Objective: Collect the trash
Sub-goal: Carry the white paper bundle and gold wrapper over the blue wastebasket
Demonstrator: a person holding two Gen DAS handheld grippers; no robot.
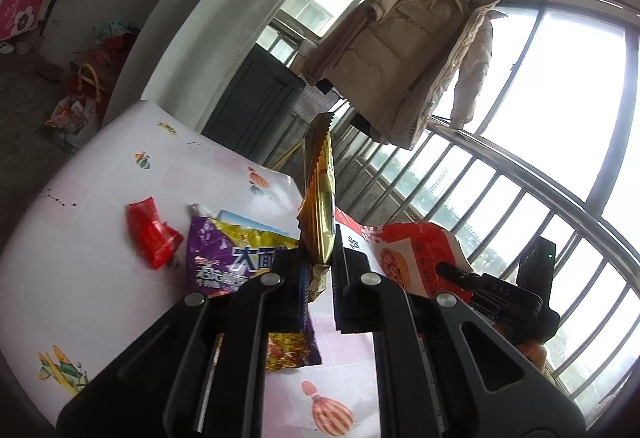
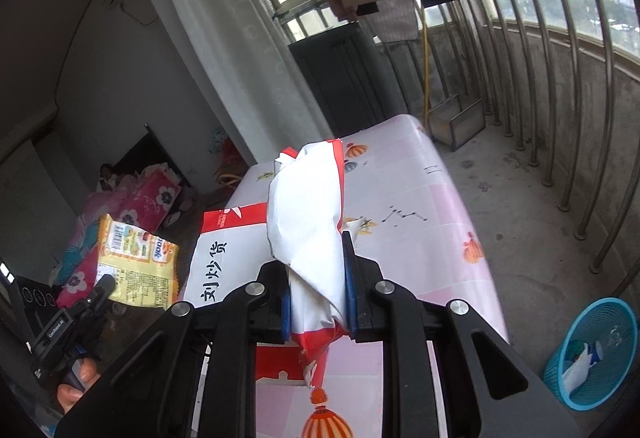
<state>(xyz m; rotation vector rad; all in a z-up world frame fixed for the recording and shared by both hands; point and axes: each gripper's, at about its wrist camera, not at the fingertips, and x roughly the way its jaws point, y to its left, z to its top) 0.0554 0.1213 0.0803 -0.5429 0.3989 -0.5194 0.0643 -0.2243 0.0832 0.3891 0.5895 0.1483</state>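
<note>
The left gripper [image 1: 320,254] has its 2 jaws drawn narrow and clamped on a crinkled gold foil snack wrapper [image 1: 320,197], which stands up out of the gap, its serrated top edge above the jaws and its crumpled lower end hanging below them. In the right wrist view the same gold wrapper [image 2: 136,262] shows its yellow printed back at the far left, held off the table edge.

The right gripper [image 2: 316,282] is closed on a red and white paper snack bag [image 2: 308,222] with black characters. The bag's twisted white neck is pinched between the 2 blue-edged pads, the bulk rises up and away from the jaws, and a red corner hangs beneath them. The bag's flat printed panel spreads to the left of the jaws, over the table. In the left wrist view that bag [image 1: 404,250] lies just right of the left gripper.

Under both lies a table covered in a white and pink cloth printed with balloons [image 1: 100,258]. On it, left of the left jaws, sit a purple and gold foil packet [image 1: 224,254] and, further left and apart from it, a crumpled red wrapper [image 1: 152,234].

On the floor at the near right stands a blue mesh plastic basket [image 2: 600,350] with some white rubbish inside.
</note>
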